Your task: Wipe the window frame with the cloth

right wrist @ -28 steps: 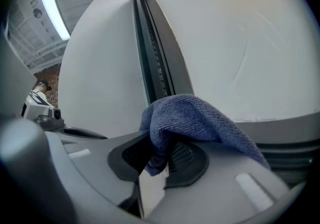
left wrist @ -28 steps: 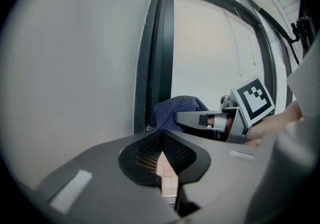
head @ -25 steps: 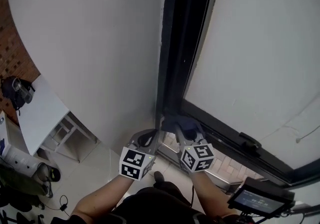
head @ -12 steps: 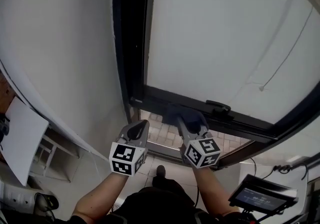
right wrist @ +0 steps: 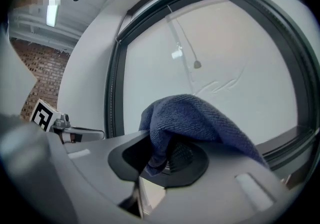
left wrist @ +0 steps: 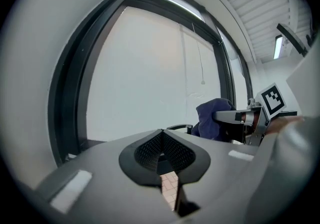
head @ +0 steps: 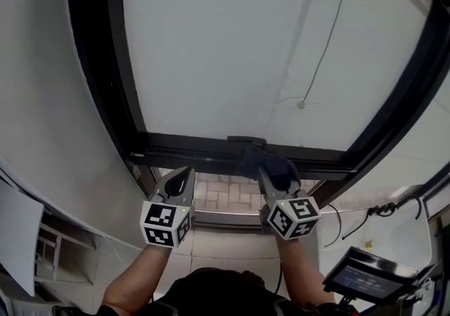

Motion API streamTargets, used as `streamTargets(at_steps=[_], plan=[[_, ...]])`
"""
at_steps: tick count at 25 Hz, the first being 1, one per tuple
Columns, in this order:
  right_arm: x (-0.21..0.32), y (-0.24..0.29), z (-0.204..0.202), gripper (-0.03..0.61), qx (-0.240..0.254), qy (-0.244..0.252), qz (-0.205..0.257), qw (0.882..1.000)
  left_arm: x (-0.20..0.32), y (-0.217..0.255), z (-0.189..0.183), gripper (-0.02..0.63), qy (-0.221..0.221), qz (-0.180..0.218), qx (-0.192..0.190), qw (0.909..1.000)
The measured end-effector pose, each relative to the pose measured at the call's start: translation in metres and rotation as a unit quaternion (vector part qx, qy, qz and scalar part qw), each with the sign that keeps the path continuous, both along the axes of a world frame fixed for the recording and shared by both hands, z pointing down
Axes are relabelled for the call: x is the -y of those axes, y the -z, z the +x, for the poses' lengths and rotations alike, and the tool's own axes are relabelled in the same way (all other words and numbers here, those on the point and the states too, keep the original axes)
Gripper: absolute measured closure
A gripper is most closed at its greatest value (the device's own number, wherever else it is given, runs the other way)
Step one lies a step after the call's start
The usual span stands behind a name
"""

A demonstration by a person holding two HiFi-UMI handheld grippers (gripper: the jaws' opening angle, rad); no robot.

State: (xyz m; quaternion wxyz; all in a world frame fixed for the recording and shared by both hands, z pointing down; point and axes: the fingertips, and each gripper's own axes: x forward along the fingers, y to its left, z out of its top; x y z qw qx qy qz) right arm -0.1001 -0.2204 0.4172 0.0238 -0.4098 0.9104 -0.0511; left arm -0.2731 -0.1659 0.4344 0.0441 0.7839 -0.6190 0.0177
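Observation:
A dark blue cloth [head: 266, 165] is bunched against the bottom rail of the black window frame [head: 190, 146], beside the window handle [head: 246, 141]. My right gripper [head: 271, 175] is shut on the cloth [right wrist: 200, 118], which drapes over its jaws. The left gripper [head: 181, 179] hangs just below the bottom rail, to the left of the cloth, shut and holding nothing [left wrist: 161, 148]. In the left gripper view the cloth [left wrist: 212, 118] and the right gripper [left wrist: 245, 118] show at the right.
A blind cord with a small weight [head: 301, 104] hangs in front of the pane. Tiled ground [head: 225, 195] shows below the frame. A white wall [head: 42, 96] runs at left. A small screen [head: 362, 278] and cables [head: 380, 210] sit at lower right.
The view has swung from the frame's left upright to the bottom rail. The right gripper and cloth now lie farther right along the rail, by the handle. The left gripper followed alongside.

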Motion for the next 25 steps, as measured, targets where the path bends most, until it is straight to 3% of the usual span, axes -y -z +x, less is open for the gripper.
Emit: streamTargets(at_steps=[10,18,25], plan=[[0.012,-0.001,0.100,0.511,-0.005,-0.014,-0.011,1.000,0.019,0.015,0.086,0.620,-0.016,0.011,0.012,0.9997],[0.004,-0.008,0.119,0.512,-0.024,-0.007,-0.009,1.000,0.015,0.016,0.110,0.620,-0.012,0.011,0.018,0.9997],[-0.002,-0.007,0.123,0.515,-0.029,-0.016,-0.002,0.999,0.010,0.016,0.106,0.620,-0.003,0.013,0.021,0.9997]])
